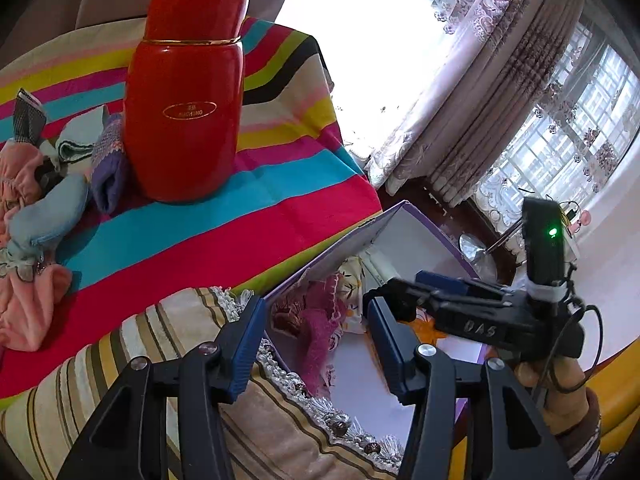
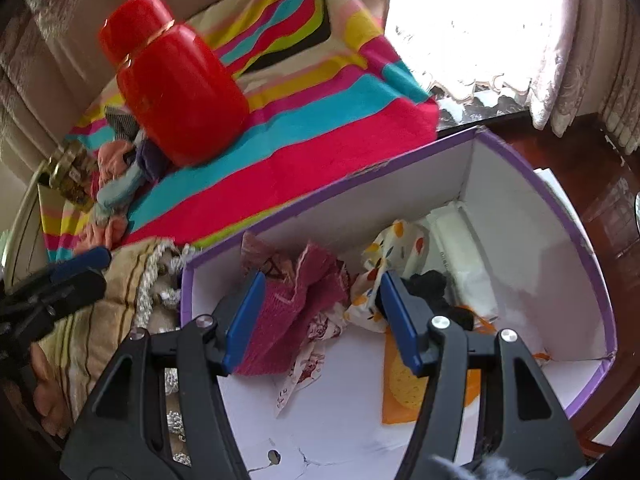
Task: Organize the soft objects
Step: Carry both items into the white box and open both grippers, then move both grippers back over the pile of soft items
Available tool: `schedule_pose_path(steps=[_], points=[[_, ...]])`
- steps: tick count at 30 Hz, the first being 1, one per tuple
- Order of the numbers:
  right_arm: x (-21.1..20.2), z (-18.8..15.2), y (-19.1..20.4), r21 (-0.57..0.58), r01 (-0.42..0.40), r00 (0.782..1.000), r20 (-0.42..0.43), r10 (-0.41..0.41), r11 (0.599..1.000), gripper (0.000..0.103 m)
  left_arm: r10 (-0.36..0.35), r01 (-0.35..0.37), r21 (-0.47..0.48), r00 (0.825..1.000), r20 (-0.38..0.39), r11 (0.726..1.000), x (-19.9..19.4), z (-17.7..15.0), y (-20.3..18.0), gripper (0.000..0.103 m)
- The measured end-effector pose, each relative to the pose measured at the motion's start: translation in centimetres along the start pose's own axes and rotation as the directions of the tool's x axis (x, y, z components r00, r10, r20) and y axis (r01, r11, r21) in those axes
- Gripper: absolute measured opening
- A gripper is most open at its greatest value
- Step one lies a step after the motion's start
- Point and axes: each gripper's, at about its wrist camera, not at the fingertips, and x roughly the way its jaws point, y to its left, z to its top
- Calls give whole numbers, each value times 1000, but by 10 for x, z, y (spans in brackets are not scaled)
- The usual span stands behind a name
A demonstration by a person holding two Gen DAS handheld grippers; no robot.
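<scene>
Both grippers, left (image 1: 316,344) & right (image 2: 320,320), hanging released over box (image 2: 568,216); some cloths (image 2: 296,308) in, pile (image 1: 36,200) at 9 o'clock waiting.

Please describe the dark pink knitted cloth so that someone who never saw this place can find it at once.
Find the white box with purple edges beside the striped cloth. Inside, near its left wall, lies the dark pink knitted cloth, crumpled. Its neighbours are a white fabric with orange spots and a thin printed piece; only this one is coarse, plain magenta knit.

crumpled magenta knit cloth (image 2: 298,312) in purple-rimmed box (image 2: 576,216) (white inside), floral cloth (image 2: 394,248) beside
</scene>
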Motion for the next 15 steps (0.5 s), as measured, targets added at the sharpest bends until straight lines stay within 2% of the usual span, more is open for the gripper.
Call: schedule_pose_path(steps=[8,11,12,15], points=[[42,-19,29,-107,21,991,-127,-35,994,64,-11,13,-60,1000,24,998,-6,0,15,54],[56,-24,35,-183,124,976,-156,-153,975,64,-12,15,-76,999,39,997,-10,0,21,54],[65,-26,35,-214,158,962,-186,-199,964,64,-11,15,-82,999,43,997,-11,0,24,54],[86,-28,35,-232,140,945,-258,-200,963,64,-11,17,-104,998,60,994,-17,0,33,54]])
